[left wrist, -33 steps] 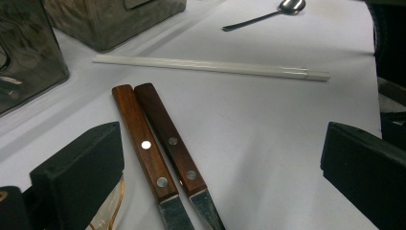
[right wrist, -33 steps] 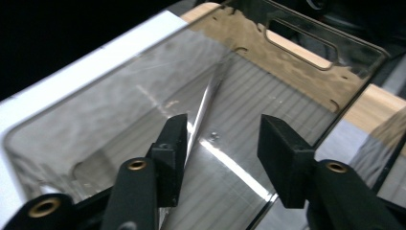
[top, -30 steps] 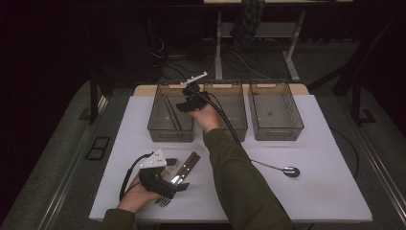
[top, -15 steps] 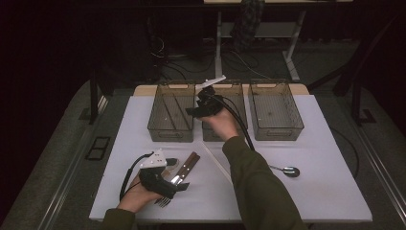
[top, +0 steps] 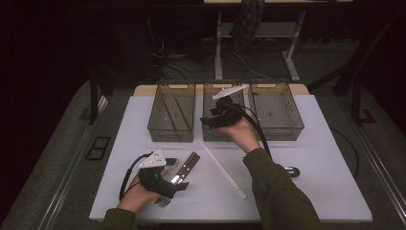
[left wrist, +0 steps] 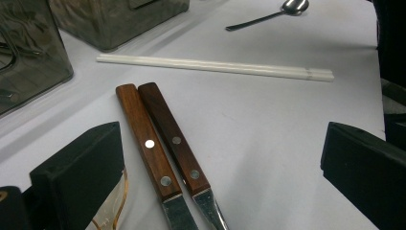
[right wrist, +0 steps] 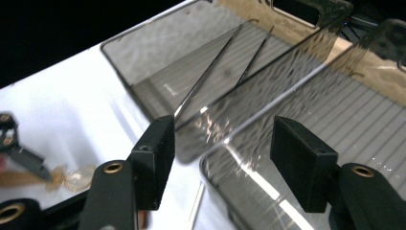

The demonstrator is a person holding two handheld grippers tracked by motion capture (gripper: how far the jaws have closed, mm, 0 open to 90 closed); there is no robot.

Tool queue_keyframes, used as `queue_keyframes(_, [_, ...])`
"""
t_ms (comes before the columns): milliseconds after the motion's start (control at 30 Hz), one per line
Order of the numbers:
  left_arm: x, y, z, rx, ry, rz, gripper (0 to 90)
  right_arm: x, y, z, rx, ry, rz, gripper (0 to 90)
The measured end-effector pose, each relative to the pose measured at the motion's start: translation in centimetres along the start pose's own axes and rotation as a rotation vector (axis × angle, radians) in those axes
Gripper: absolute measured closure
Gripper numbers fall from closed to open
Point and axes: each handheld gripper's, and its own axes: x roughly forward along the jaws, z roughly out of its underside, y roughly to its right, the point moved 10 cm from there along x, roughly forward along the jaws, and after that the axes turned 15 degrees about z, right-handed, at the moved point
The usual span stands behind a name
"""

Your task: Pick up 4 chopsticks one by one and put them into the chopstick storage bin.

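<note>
- Nearest the person, the left gripper (top: 179, 186) is being rested low on the white table (top: 311, 191), its jaws being kept wide apart with nothing clamped between them.
- Two wooden-handled knives (left wrist: 165, 148) are being framed between those open jaws in the left gripper view, lying side by side and touching, untouched by either pad.
- A fork (top: 165, 201) is being seen just under the left gripper in the high view, its tines poking toward the table's near edge.
- A little farther off, a pair of white chopsticks (top: 224, 170) is being left flat on the table, lying slantwise between the two arms.
- To the right, a spoon (left wrist: 268, 14) is being left by the right sleeve, well apart from the knives.
- Farther on, the right gripper (top: 205, 120) is being held in the air over the near wall of the middle bin (top: 213, 134), its jaws having just been opening and nothing being gripped between them.
- In the right gripper view, two dark thin sticks (right wrist: 225, 60) are being shown lying in the left bin (top: 171, 112).
- Farthest right, the right bin (top: 275, 108) is being left alone.
</note>
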Motion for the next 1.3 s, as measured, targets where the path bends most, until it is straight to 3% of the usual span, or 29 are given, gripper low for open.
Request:
queue_keyframes(633, [0.0,-0.1,0.1,0.003,-0.009,-0.008,0.0,-4.0,-0.4,7.1,-0.047,-0.057,-0.037,44.1])
queue_keyframes(1100, [0.1,-0.1,0.2,0.002,-0.017,-0.016,0.0,-6.2,-2.0,13.1,-0.066,-0.09,-0.069,45.7])
queue_keyframes(1300, [0.1,0.1,0.3,0.008,-0.024,-0.017,0.0,-7.3,-2.4,14.9,-0.079,-0.097,-0.076,46.8])
